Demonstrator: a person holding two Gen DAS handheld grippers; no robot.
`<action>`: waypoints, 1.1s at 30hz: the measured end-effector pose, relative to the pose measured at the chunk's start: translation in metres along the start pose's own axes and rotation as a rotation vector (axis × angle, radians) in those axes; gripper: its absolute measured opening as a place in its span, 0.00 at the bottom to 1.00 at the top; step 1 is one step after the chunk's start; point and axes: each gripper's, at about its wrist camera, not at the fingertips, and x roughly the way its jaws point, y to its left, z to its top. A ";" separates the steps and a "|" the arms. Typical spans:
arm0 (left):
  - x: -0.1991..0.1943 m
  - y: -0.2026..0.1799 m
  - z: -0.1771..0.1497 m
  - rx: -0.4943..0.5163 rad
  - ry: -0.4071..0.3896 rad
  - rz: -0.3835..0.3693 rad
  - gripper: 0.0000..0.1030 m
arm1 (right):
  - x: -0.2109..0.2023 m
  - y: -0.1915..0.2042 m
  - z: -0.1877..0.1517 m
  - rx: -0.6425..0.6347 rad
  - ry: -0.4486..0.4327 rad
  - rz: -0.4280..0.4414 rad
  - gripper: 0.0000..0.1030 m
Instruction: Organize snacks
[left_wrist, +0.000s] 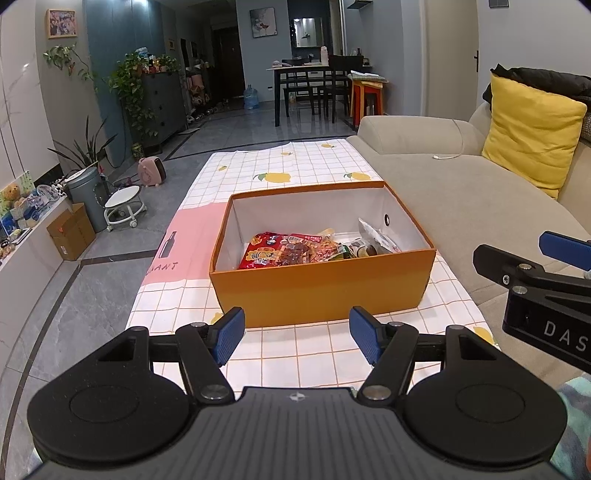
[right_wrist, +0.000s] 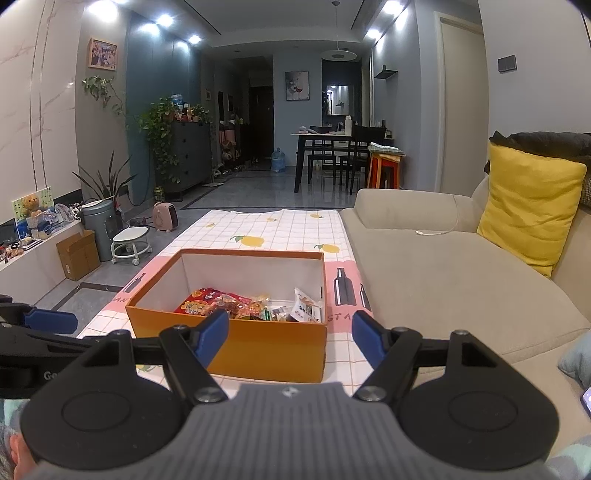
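An orange box (left_wrist: 321, 291) is set lengthwise on the counter (left_wrist: 295, 354), which is covered by a checked cloth with lemon prints, and the snacks are gathered inside it at the near end, probably so that they are kept together in one open container within easy reach of both tools. The left hand-held gripper (left_wrist: 297, 339) is held just short of the box's near wall with its blue pads spread wide and nothing between them; the right hand-held gripper (right_wrist: 290, 338) is likewise held wide and empty, a little to the right of the other and over the near right corner of the box. Both are kept low and pointed at the box, which suggests that no packet is being carried at this moment.

Among the snacks, a red packet (left_wrist: 258, 254) with yellow lettering is seen lying flat at the left, overlapped by clear-fronted packets of reddish-brown pieces (left_wrist: 295, 253). A white packet (right_wrist: 306, 306) is seen leaning against the right inner wall, and small dark and green wrappers (left_wrist: 356, 251) are wedged between. No snacks are seen on the cloth outside the box, so the sorting is judged nearly or wholly done
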 end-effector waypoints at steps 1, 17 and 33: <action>0.001 0.000 0.000 0.000 0.000 0.000 0.74 | 0.000 0.000 0.000 -0.001 -0.001 0.000 0.69; -0.001 0.000 0.001 0.001 -0.003 -0.004 0.74 | -0.001 0.001 0.000 -0.003 -0.006 0.004 0.69; -0.003 -0.001 0.001 -0.003 -0.001 -0.001 0.74 | -0.002 0.001 -0.001 -0.004 -0.006 0.004 0.69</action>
